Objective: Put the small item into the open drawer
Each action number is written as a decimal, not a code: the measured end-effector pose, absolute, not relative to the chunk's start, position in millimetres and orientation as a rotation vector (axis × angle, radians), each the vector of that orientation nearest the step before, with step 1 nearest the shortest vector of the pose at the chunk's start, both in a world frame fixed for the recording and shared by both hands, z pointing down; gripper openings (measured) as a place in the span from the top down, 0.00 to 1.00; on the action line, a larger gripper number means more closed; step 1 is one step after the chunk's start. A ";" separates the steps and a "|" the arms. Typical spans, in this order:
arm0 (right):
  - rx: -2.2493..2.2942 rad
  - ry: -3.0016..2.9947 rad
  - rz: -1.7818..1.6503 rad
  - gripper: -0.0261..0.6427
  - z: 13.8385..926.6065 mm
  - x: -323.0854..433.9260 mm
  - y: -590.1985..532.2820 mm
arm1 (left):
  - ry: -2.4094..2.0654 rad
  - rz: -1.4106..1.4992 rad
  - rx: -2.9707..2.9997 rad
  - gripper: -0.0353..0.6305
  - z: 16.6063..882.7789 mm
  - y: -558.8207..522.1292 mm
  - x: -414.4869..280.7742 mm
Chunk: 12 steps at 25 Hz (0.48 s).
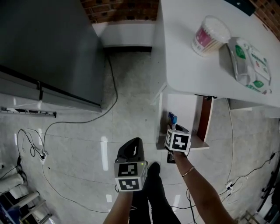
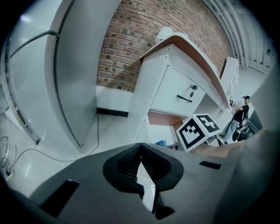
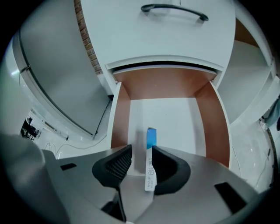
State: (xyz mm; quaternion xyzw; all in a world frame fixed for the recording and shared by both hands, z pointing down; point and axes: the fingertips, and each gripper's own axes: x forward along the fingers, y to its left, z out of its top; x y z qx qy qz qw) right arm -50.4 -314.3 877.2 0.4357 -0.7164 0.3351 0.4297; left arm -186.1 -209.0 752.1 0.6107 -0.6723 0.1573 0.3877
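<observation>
The small item (image 3: 151, 157) is a flat white and blue packet. It stands on edge between the jaws of my right gripper (image 3: 141, 152), resting against the right pad (image 3: 162, 162), with a clear gap to the left pad. That gripper is open and hangs over the open drawer (image 3: 175, 116), which has a white floor and brown side walls. In the head view the right gripper (image 1: 176, 131) sits at the drawer's front (image 1: 187, 109), and the packet's blue end (image 1: 172, 119) shows inside. My left gripper (image 2: 141, 154) is shut and empty, and it stays back over the floor (image 1: 132, 146).
A shut drawer with a black handle (image 3: 175, 11) sits above the open one. The white tabletop (image 1: 183, 57) carries a tub of cotton swabs (image 1: 211, 35) and a pack of wipes (image 1: 250, 63). A grey cabinet (image 1: 52, 48) stands to the left, with cables (image 1: 78, 120) on the tiled floor.
</observation>
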 end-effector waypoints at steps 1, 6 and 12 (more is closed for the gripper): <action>1.091 -1.791 0.831 0.73 872.1 -48.5 -313.4 | -1.710 0.403 1.559 0.91 749.3 -208.4 -185.9; 1.126 -1.803 0.828 0.73 847.5 -34.6 -309.9 | -1.704 0.418 1.577 0.91 736.6 -203.6 -183.4; 1.171 -1.850 0.860 0.74 808.0 -23.8 -296.4 | -1.691 0.430 1.606 0.91 717.7 -195.9 -175.9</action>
